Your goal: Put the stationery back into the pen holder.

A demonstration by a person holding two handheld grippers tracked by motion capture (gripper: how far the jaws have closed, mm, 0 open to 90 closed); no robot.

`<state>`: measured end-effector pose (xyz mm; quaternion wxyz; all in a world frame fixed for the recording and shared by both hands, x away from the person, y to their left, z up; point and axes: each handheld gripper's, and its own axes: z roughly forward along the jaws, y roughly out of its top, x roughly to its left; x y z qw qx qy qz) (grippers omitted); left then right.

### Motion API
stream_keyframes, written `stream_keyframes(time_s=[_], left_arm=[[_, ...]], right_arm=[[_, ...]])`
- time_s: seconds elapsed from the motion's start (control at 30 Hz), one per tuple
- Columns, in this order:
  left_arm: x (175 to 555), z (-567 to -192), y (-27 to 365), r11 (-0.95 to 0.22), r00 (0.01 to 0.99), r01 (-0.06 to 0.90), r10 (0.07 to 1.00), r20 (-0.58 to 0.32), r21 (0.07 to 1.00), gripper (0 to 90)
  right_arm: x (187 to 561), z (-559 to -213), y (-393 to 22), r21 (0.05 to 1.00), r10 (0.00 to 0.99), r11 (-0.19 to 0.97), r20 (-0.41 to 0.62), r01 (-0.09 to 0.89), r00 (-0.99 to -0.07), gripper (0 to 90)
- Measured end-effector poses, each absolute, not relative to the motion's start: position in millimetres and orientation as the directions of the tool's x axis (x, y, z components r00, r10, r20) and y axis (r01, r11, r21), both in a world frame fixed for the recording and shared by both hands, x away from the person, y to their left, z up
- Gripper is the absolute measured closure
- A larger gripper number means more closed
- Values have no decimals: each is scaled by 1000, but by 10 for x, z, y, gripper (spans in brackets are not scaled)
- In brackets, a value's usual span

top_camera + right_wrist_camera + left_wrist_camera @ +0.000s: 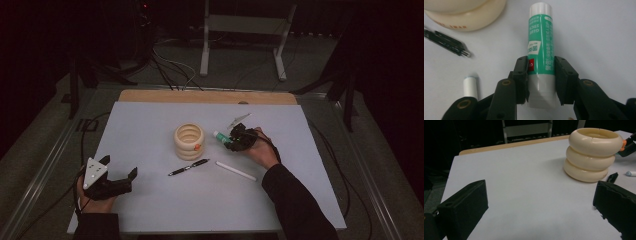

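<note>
— Progress? 
— Glue stick (541, 47) pinched between the pads of the right gripper (541, 80), just beside the cream ring holder (189, 141). Not yet dropped inside, apparently. 
— Left gripper (119, 171)? 
— Spread wide, empty, resting well apart. 
— Remaining? 
— Probably the black pen (188, 167) and white stick (235, 170), both lying on the table (150, 200).

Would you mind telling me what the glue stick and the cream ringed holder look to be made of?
Glue stick: probably smooth plastic, with a white cap and base and a glossy green printed label wrapped round it; the right claw is clamped on it.
Ringed holder: likely moulded plastic or resin, cream, semi-gloss, judging by soft highlights and a fine seam across its rim.
</note>
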<state>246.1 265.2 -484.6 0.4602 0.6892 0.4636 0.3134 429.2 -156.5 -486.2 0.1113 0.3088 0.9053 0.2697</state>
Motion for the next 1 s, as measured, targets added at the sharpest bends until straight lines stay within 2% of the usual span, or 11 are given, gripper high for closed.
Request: stream_keyframes(time_s=[1.0], left_arm=[[2450, -4816, 2659, -143, 370, 346, 929, 6, 927, 3]], right_arm=[[4247, -4417, -1632, 614, 651, 609, -25, 502, -759, 662]])
